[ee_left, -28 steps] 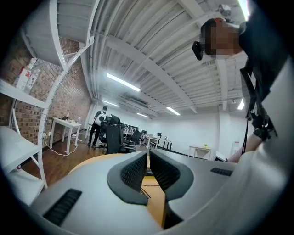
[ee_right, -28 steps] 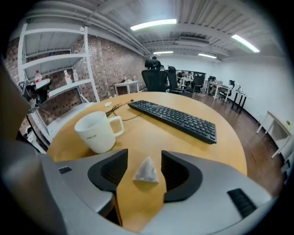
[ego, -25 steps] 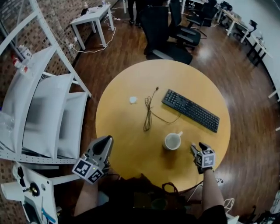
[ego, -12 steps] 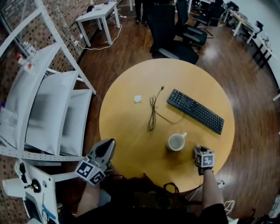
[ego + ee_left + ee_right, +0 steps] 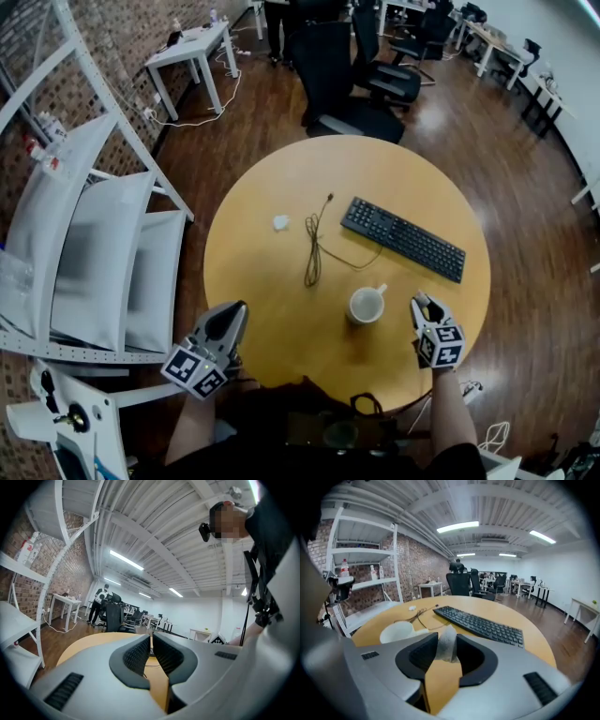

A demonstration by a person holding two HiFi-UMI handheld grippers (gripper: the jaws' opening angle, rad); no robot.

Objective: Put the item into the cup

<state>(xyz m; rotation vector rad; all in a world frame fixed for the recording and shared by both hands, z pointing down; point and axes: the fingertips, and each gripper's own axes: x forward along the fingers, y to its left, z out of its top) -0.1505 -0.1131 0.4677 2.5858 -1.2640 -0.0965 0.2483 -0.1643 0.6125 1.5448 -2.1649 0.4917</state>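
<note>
Head view count: one round table [image 5: 267, 295], one white cup [image 5: 367, 305], one black keyboard [image 5: 403, 238], one loose cable [image 5: 314, 248], one little white scrap [image 5: 280, 222], plus two grippers. Jaws on the right hand-held gripper [image 5: 420, 302] are closing on the item [image 5: 446, 649], a pale wedge pinched between the pads. The cup sits just left of it with nothing in between, and the keyboard lies beyond. Cable and scrap are farther off to its left. Meanwhile the left hand-held gripper [image 5: 232, 312] hangs at the near table edge, clenched and empty.
</note>
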